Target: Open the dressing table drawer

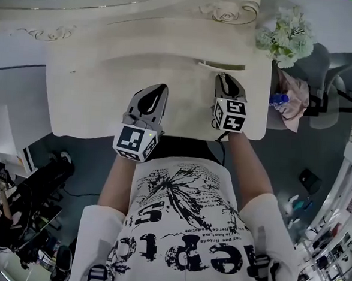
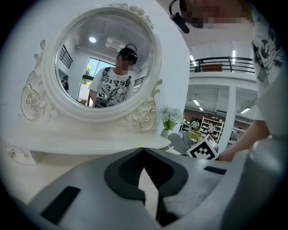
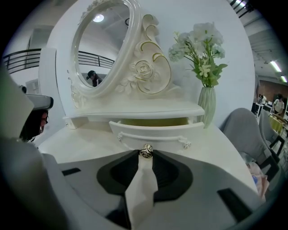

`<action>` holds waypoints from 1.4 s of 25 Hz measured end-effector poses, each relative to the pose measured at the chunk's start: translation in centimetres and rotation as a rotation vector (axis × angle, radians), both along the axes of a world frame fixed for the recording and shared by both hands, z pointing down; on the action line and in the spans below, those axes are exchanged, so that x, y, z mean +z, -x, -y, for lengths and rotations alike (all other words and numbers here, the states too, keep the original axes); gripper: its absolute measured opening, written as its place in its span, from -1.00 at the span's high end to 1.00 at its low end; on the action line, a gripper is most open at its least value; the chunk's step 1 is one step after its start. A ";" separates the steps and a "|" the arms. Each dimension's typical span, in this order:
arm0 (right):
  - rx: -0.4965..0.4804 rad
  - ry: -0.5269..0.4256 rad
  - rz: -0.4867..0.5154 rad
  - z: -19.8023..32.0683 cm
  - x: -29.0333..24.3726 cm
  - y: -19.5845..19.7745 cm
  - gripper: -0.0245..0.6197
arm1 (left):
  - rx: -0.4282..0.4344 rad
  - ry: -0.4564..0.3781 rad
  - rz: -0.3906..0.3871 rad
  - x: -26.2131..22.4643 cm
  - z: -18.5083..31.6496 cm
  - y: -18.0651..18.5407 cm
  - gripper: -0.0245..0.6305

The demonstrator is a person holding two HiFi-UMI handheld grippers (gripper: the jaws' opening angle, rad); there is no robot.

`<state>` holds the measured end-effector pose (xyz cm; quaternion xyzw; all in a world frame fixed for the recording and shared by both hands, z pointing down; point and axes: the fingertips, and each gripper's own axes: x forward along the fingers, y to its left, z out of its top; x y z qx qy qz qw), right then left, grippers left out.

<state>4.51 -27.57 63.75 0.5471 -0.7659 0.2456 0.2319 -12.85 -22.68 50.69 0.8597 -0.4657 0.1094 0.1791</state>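
Cream-white wood of the dressing table [image 1: 83, 94] fills the upper half of the head view. An oval mirror [image 3: 105, 49] in a carved frame is set at its back, and a pale vase of white flowers [image 3: 204, 105] is stood at the right end of the low shelf [image 3: 135, 109]. Under that shelf the drawer [image 3: 157, 130] is seen already drawn part way out: a yellowish strip of its inside is exposed between the drawer front and the shelf edge. The small metal rose-shaped knob [image 3: 146, 150] at the middle of the drawer front is gripped by the right gripper [image 3: 146, 155], whose jaws are closed onto it at their very tips. The left gripper [image 2: 144, 150] is held over the bare tabletop to the left of the right one, near the front edge. Its jaws are brought together with nothing between them, and no part in the pull is taken by it.

The task is judged to be under way and well begun: the knob is secured and the opening is started, but only a narrow gap is shown. What is left, it is judged, is a further straight pull toward the person until the inside is properly laid open, after which the knob can be let go. How deep the drawer runs cannot be told from these views
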 end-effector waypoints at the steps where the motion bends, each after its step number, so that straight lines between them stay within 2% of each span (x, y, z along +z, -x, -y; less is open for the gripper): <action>1: 0.000 0.002 0.003 -0.2 0.0 0.0 0.59 | 0.001 0.001 0.001 0.0 0.0 -0.1 0.90; 21: 0.002 0.034 0.049 -3.6 0.3 -0.5 0.58 | 0.013 -0.023 0.016 -1.2 -0.7 -2.0 0.90; 23: 0.003 0.048 0.034 -3.7 0.4 -0.6 0.50 | 0.010 -0.026 0.020 -1.3 -0.5 -2.0 0.90; 25: -0.010 0.052 0.024 -4.1 -0.3 -0.6 0.49 | 0.010 -0.029 0.029 -1.6 -0.5 -1.9 0.90; 29: -0.047 -0.042 -0.004 -3.7 -4.0 -0.3 0.50 | 0.017 -0.057 0.051 -2.5 0.2 -2.0 0.90; 33: -0.079 -0.166 0.013 -2.5 -8.6 0.1 0.78 | 0.012 -0.100 0.056 -3.9 1.3 -2.0 0.90; 35: -0.098 -0.219 0.027 -2.3 -10.9 0.4 0.82 | 0.017 -0.112 0.065 -4.7 1.5 -1.9 0.90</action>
